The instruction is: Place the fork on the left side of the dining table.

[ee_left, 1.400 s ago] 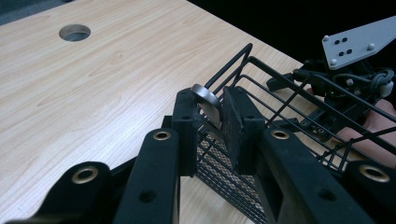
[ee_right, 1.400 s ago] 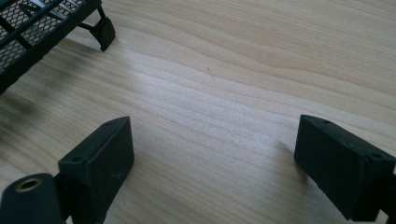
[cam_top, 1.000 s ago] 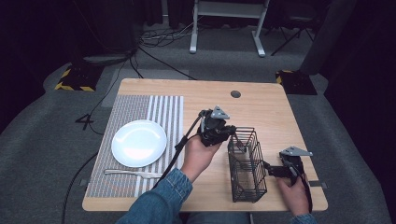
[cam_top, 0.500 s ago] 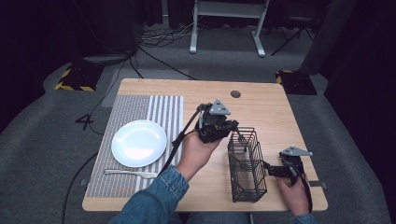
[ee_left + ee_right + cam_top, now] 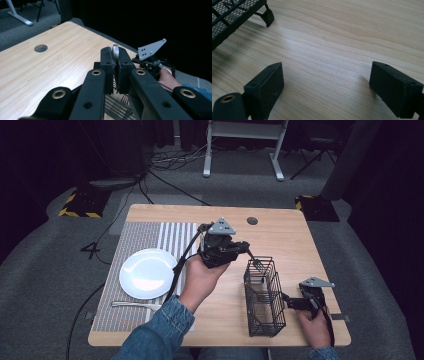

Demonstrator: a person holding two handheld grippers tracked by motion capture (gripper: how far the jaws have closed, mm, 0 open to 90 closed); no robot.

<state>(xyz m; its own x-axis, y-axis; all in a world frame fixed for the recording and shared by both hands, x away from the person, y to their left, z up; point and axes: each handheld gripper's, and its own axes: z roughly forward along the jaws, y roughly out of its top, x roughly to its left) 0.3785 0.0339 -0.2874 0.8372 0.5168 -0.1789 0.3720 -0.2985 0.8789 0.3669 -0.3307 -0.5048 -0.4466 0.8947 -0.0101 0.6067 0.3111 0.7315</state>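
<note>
The left tongs (image 5: 246, 251) are gripping the handle of a silver metal fork (image 5: 256, 262), jaws closed narrow on it, and are holding it tines-down over the far end of the black wire-mesh caddy (image 5: 264, 320) standing on the light wooden tabletop (image 5: 290, 242). The right tongs (image 5: 286, 301) are sitting just right of the caddy, jaws spread wide and gripping nothing. A round white plate (image 5: 148, 272) and a second silver fork (image 5: 134, 305) are lying on the grey striped placemat (image 5: 145, 234) at left.
</note>
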